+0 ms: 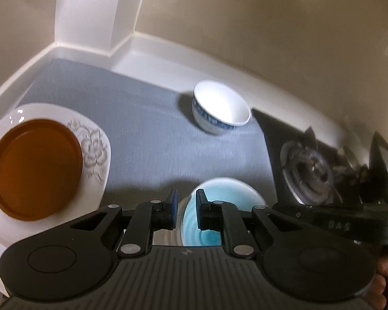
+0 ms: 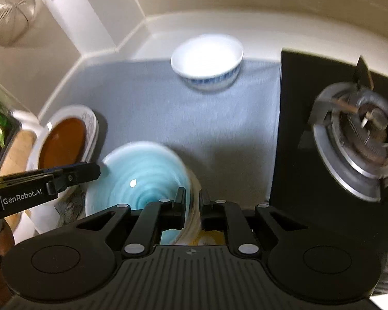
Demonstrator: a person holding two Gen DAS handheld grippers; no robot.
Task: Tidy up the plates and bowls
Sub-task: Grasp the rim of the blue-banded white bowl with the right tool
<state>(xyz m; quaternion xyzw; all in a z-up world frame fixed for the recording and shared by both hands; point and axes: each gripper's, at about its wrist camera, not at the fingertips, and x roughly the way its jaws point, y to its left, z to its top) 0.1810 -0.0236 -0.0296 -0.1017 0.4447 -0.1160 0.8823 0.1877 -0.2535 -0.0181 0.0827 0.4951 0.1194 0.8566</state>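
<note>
— Grippers doing what?
— Left gripper and right gripper are both pinching opposite rims of the turquoise bowl, jaws nearly closed.
— Where's it sitting?
— On the grey mat, beside the brown plate.

We tilt our 2 grippers steeply downward. Our left gripper has its jaws nearly together, a narrow gap between them; our right gripper likewise.

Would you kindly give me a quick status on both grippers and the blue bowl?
Left gripper, right gripper: both clamped on blue bowl rim, opposite sides. White bowl sits apart. Nothing obstructing.
</note>
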